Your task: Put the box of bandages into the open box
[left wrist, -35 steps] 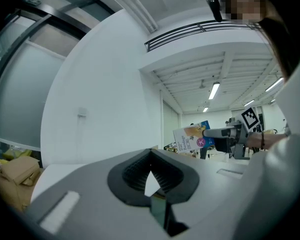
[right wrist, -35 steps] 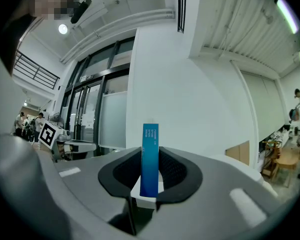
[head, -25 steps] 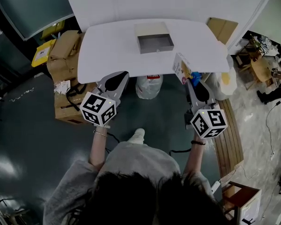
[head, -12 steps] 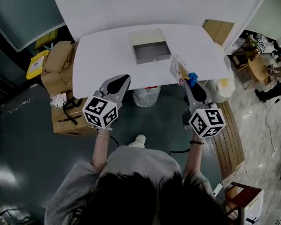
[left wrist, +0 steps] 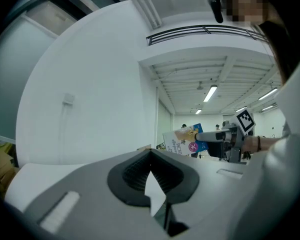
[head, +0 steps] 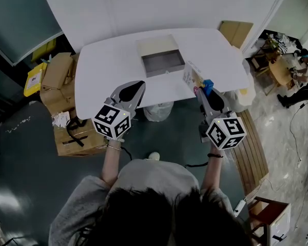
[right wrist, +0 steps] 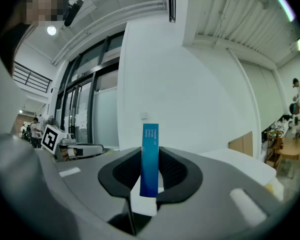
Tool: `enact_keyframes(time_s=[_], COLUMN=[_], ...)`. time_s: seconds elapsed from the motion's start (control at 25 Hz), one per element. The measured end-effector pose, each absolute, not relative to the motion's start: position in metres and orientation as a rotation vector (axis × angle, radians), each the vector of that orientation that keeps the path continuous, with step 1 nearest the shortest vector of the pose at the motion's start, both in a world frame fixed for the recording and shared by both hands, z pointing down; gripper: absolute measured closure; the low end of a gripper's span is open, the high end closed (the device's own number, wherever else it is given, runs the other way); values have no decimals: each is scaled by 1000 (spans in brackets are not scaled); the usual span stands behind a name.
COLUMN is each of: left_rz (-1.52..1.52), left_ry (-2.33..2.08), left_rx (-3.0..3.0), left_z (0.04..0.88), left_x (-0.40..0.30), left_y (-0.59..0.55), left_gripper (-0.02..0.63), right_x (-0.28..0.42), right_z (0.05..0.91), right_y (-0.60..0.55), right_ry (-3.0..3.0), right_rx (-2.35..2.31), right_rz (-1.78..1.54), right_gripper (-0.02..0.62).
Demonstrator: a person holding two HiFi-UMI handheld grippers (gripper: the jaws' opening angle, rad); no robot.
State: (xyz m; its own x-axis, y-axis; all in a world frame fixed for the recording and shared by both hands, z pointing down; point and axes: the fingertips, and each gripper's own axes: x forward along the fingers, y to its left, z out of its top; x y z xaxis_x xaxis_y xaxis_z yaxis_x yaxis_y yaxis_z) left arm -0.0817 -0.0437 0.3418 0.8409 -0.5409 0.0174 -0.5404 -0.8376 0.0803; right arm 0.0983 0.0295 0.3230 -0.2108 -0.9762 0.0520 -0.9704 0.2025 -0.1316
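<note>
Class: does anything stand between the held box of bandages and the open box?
Nothing visible: only bare table lies between the box of bandages in the right gripper and the open box.

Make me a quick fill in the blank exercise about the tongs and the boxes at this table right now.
1. The right tongs clamp the box of bandages, whose narrow edge between the pads is coloured ___.
2. The left tongs are shut and hold ___.
3. The open box stands on the white table, and its inside is coloured ___.

Missing words: blue; nothing; grey.
</note>
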Motion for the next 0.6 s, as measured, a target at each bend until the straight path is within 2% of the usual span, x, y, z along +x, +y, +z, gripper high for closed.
enact_keyframes(time_s=[0.6], left_rz=[11], left_ry=[-823], left_rx=[2928], left_z=[354], left_x=[-75], left_y=[-85], left_gripper=[611], right_x=[102], right_z=[339], right_y=[-13], right_ry=[2387], right_rx=[-1988], right_rz=[-252], right_gripper=[494])
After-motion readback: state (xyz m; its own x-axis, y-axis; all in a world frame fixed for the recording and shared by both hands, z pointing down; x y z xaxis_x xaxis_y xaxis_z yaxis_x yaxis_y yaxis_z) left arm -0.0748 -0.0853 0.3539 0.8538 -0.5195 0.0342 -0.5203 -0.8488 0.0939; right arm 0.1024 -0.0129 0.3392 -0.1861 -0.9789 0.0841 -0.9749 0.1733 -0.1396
